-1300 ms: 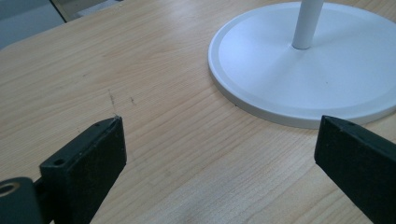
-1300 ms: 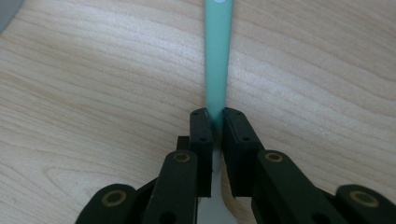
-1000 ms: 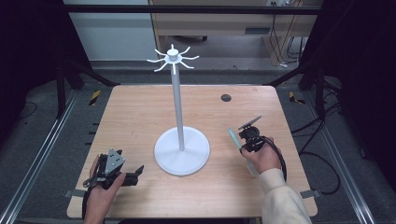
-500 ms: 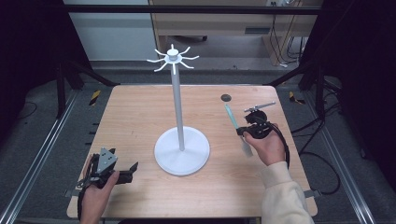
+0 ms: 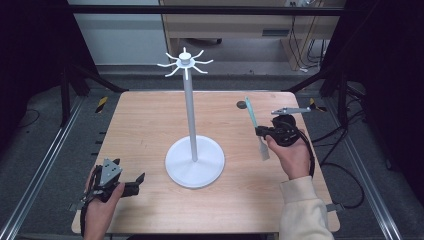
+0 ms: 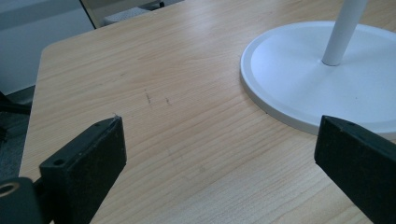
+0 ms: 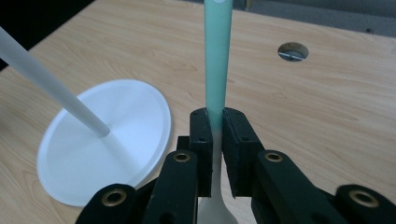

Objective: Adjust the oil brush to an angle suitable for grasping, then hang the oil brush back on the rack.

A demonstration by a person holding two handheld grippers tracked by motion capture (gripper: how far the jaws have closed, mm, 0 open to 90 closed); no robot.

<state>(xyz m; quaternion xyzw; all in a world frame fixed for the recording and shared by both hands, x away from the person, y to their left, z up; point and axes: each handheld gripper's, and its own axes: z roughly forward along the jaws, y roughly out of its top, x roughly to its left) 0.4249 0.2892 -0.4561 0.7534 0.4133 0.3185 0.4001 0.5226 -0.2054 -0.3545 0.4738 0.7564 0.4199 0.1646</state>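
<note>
A light wooden table (image 5: 150, 125) with rounded corners sits inside a dark metal frame (image 5: 45, 165). A round cable hole (image 5: 242, 105) is cut into the table top near its far right edge. Beyond the table stands a wooden cabinet (image 5: 225, 25), with cables (image 5: 305, 45) hanging beside it. Grey floor (image 5: 30, 145) surrounds the table, and a yellow-and-black marker (image 5: 101, 104) lies at the far left.

One white hook stand (image 5: 194, 155) on my tabletop (image 5: 145, 125), one green-handled utensil (image 5: 251, 117), two hand-held grippers: my left hand-held gripper (image 5: 140, 181), my right hand-held gripper (image 5: 261, 131).
</note>
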